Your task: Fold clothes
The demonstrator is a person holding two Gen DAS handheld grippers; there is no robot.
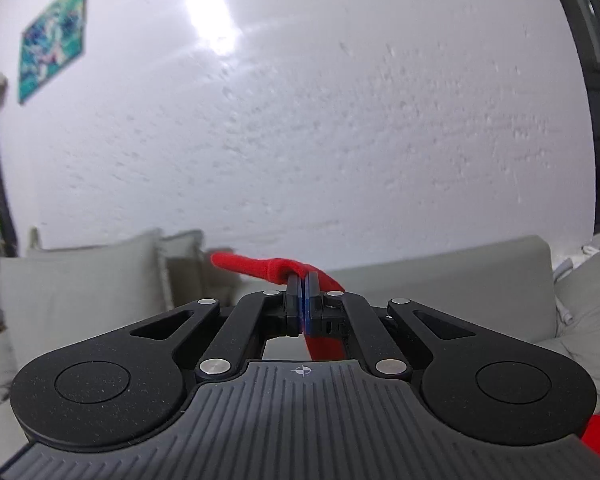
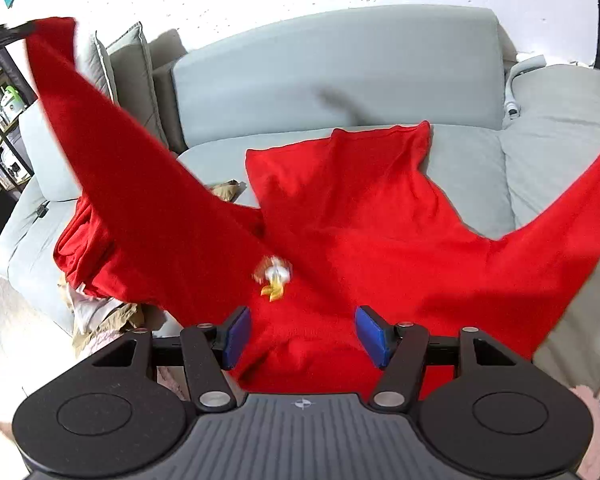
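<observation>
Red sweater (image 2: 340, 220) spread on the grey sofa (image 2: 340, 60), one sleeve (image 2: 112, 152) lifted toward upper left.
My left fingers (image 1: 302, 280) clamp that sleeve's cuff; my right fingers (image 2: 300, 336) hover apart, empty, nearer the body, at lower centre.

A grey sofa (image 2: 340, 64) is seen against a white wall (image 1: 300, 120); cushions (image 2: 128, 68) are propped at its left end, near a shelf (image 2: 0, 120) and a painting (image 1: 52, 40).

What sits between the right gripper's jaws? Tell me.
In the right wrist view, the right gripper stands open, jaws apart. Only the red sweater shows in the gap, lying on the grey sofa; nothing is pinched.
</observation>
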